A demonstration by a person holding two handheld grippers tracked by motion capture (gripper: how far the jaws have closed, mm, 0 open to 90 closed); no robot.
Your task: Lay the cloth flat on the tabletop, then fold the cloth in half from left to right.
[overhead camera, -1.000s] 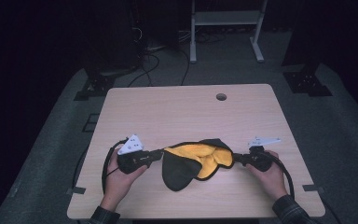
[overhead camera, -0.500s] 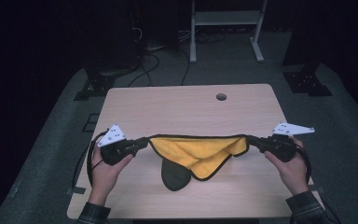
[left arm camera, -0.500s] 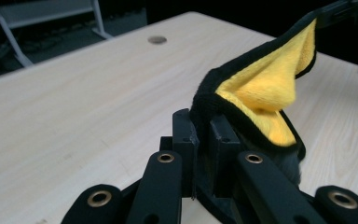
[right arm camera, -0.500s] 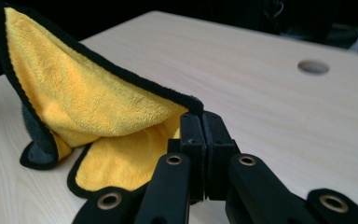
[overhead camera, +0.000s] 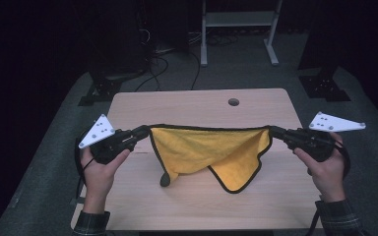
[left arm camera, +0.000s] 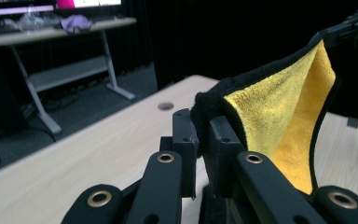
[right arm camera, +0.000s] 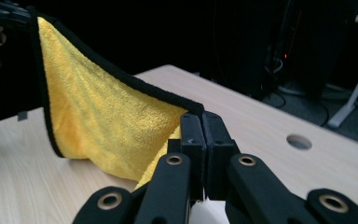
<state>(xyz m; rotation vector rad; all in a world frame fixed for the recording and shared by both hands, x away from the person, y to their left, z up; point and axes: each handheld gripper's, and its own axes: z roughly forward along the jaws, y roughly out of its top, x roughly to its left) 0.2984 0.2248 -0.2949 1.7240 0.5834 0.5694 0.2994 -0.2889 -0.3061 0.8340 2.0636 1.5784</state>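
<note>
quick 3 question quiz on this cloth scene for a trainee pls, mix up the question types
1. True or false: the yellow cloth lies flat on the table.
2. Which gripper pinches a cloth corner? A left only, B right only, C both.
3. What colour is the cloth's edging?

Key:
1. False; it hangs stretched between the left gripper and the right gripper.
2. C; both are shut on its top corners.
3. Black.

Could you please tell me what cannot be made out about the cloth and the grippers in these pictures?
- The yellow cloth: high view, its hanging folds hide whether its lowest corner touches the table.
- The left gripper: left gripper view, bunched black hem covers its pads.
- The right gripper: right gripper view, the pinched corner is hidden between shut jaws.
</note>
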